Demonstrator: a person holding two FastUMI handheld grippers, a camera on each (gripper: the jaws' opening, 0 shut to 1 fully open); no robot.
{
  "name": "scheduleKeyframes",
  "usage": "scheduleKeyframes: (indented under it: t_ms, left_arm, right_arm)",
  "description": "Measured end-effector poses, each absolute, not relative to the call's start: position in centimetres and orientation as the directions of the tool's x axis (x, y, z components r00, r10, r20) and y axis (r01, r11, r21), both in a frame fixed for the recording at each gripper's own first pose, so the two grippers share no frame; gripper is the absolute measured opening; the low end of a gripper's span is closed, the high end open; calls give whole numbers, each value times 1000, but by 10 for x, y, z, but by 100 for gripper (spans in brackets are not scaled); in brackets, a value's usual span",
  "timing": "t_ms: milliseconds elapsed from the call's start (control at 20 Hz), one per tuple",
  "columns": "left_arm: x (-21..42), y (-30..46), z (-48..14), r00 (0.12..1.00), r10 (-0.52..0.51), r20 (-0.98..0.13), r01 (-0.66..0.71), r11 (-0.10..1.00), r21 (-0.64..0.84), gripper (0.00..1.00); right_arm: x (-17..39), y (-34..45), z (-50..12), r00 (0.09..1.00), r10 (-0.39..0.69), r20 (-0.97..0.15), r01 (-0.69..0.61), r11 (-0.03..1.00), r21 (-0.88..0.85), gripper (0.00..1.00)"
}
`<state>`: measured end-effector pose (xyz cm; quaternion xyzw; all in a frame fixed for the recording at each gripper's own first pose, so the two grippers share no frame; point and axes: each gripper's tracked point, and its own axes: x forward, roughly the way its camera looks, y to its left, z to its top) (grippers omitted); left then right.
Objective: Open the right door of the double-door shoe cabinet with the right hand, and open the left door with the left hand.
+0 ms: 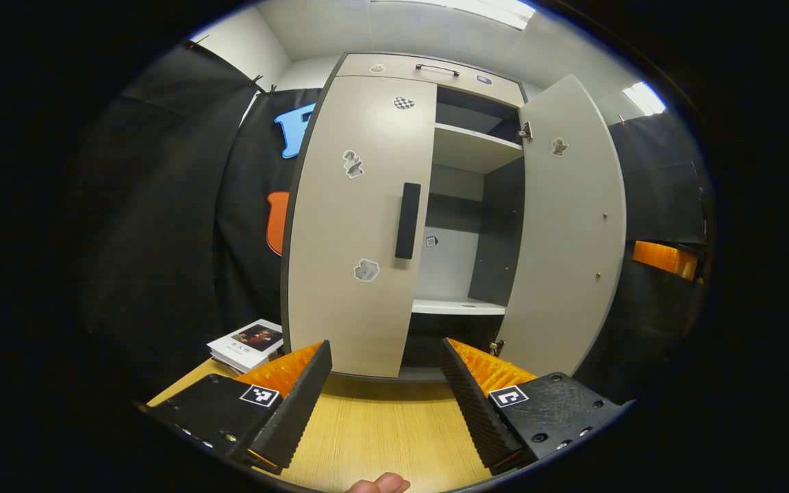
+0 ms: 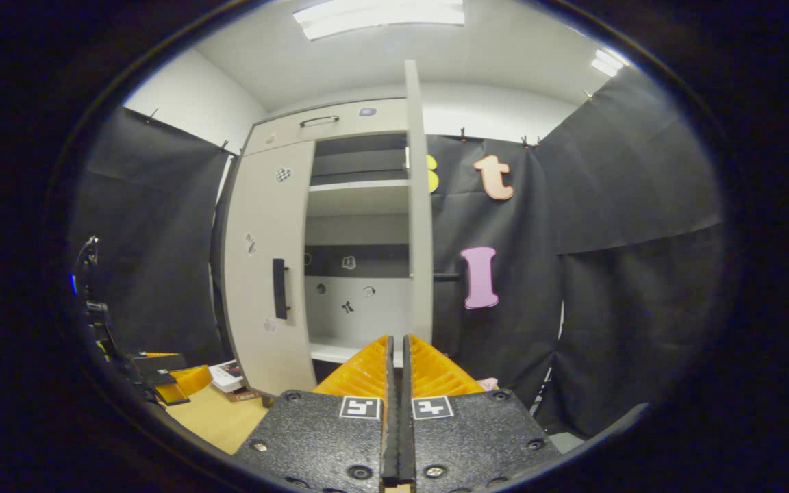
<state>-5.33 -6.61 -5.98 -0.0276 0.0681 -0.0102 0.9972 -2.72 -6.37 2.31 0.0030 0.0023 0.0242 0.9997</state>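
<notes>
On the wooden worktop (image 1: pixel 381 424) before me stands the double-door shoe cabinet (image 1: pixel 429 68). In the left gripper view, its left door (image 1: pixel 357 226) is closed, a dark vertical handle (image 1: pixel 407 220) near its inner edge. The right door (image 1: pixel 569 233) is swung wide, exposing pale shelves (image 1: pixel 466 147). My left tool (image 1: pixel 384 383) is released, fingers spread well apart, short of the left door and gripping nothing. A stack of books (image 1: pixel 247 344) lies on the worktop beside the cabinet's left side. In the right gripper view, my right tool (image 2: pixel 398 363) is clenched, fingers pressed together on nothing, with the right door (image 2: pixel 418 205) seen edge-on ahead.
</notes>
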Motion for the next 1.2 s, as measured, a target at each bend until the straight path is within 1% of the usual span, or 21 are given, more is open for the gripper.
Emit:
scheduleKeyframes:
  t_ms: [100,150,250,300,350,400,450,500,600,650,700,750,800,850,1050,1200]
  left_arm:
    - [-51,-69,-46,994,-29,-107,24,999,-48,95]
    - [-50,-69,-42,994,-34,-103,30,999,-38,95]
    - [-41,-61,-40,997,-29,-76,27,999,-26,95]
    - [-34,-60,-38,998,-29,-61,28,999,-25,95]
    - [-29,-60,-33,998,-29,-48,28,999,-26,95]
    - [-24,-61,-30,999,-30,-41,29,999,-26,95]
    - [-17,-63,-26,999,-39,-34,38,999,-23,95]
    - [-12,-65,-21,998,-48,-31,48,999,-13,95]
    - [3,-63,-13,999,-46,-10,46,999,17,95]
    - [12,-61,-11,999,-40,-4,40,999,24,100]
    - [21,-61,-10,999,-37,-6,37,999,27,95]
    - [30,-64,-14,999,-44,-28,44,999,25,95]
    - [34,-68,-16,997,-54,-50,55,998,16,95]
    - [39,-71,-20,995,-63,-73,63,998,1,95]
    - [63,-68,-22,996,-36,-77,37,999,9,95]
    - [72,-70,-30,993,-29,-113,28,1000,-9,95]
  right_arm:
    - [-20,-51,15,999,43,-3,-43,999,-7,4]
    - [-19,-43,10,998,59,-3,-59,998,-11,4]
    - [-15,-24,2,996,91,-6,-91,996,-6,19]
    - [-14,-19,-3,995,99,-11,-99,995,-4,46]
    - [-13,-12,-6,993,113,-21,-113,994,-8,56]
    - [-12,-7,-10,992,124,-35,-125,992,-13,72]
    - [-12,-1,-12,989,142,-43,-143,990,-20,79]
    - [-12,2,-14,987,151,-47,-152,988,-28,76]
    - [-13,4,-16,987,157,-45,-159,987,-38,76]
    - [-15,4,-17,986,161,-45,-162,986,-39,76]
    - [-17,5,-17,985,165,-46,-167,985,-39,80]
    - [-18,4,-19,984,172,-49,-173,984,-35,80]
    - [-21,2,-20,983,176,-51,-178,984,-28,76]
    - [-22,-1,-22,983,173,-56,-174,985,-19,76]
    - [-23,-22,-32,987,140,-78,-140,990,7,76]
    - [-19,-37,-34,990,109,-90,-107,994,25,76]
